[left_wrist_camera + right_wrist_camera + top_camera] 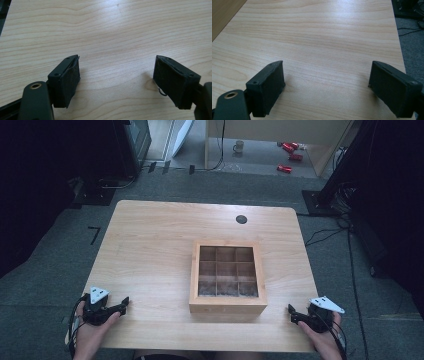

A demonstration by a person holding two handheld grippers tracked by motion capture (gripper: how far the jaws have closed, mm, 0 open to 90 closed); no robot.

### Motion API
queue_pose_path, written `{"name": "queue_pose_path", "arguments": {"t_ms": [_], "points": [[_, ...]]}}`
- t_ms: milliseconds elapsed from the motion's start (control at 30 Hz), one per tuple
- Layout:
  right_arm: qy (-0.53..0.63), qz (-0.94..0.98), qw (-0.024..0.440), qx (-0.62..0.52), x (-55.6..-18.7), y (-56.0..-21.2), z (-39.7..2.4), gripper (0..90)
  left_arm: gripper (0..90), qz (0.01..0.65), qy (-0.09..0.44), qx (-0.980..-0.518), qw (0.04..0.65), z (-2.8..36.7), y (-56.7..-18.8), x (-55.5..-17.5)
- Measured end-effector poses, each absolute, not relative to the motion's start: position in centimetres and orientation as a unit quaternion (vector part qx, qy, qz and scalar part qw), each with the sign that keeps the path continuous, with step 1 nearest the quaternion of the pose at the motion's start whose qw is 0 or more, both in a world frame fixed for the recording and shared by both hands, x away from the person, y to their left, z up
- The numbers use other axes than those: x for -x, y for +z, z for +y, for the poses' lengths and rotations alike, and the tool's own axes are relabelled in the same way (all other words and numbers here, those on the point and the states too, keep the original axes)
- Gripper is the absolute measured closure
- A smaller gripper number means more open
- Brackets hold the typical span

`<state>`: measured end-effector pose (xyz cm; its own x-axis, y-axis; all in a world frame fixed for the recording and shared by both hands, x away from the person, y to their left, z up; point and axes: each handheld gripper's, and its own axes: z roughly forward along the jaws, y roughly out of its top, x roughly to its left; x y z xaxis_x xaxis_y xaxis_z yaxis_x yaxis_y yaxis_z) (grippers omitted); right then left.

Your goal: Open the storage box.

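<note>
A square wooden box [227, 278] split into a three-by-three grid of compartments stands on the light wooden table [150, 245], right of centre and near the front. My left gripper [124, 304] rests at the table's front left corner, held by a hand, its jaws open over bare wood. In the left gripper view its pads [71, 80] stand wide apart with nothing between them. My right gripper [291, 312] lies at the front right corner, pointing toward the box. Its pads [270, 86] are spread wide over bare table. The box's side [222, 15] shows at the upper left of the right gripper view.
A round black cable hole [241, 219] sits near the table's far edge. Beyond the table on the floor are a mug [238, 146] and red cans [290, 150]. Black stands and cables [330, 232] flank the table on grey carpet.
</note>
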<state>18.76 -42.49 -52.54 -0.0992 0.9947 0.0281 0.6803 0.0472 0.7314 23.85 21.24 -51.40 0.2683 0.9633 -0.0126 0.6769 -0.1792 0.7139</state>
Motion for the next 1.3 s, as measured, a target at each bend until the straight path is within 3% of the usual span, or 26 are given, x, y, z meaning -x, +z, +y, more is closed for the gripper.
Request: {"name": "queue_pose_path", "arguments": {"t_ms": [233, 733, 1300], "points": [[0.304, 0.676, 0.258, -0.620, -18.8, -52.5, -42.5, 12.7, 22.3, 0.554, 0.217, -0.728, 0.342, 19.8, -50.5, -23.6], [0.304, 0.676, 0.258, -0.619, -18.8, -52.5, -42.5, 12.7, 22.8, 0.483, 0.189, -0.759, 0.393, 12.7, -49.2, -22.3], [0.299, 0.670, 0.266, -0.625, -18.7, -52.4, -42.3, 16.6, 23.3, 0.429, 0.160, -0.786, 0.415, 8.3, -48.8, -20.9]]}}
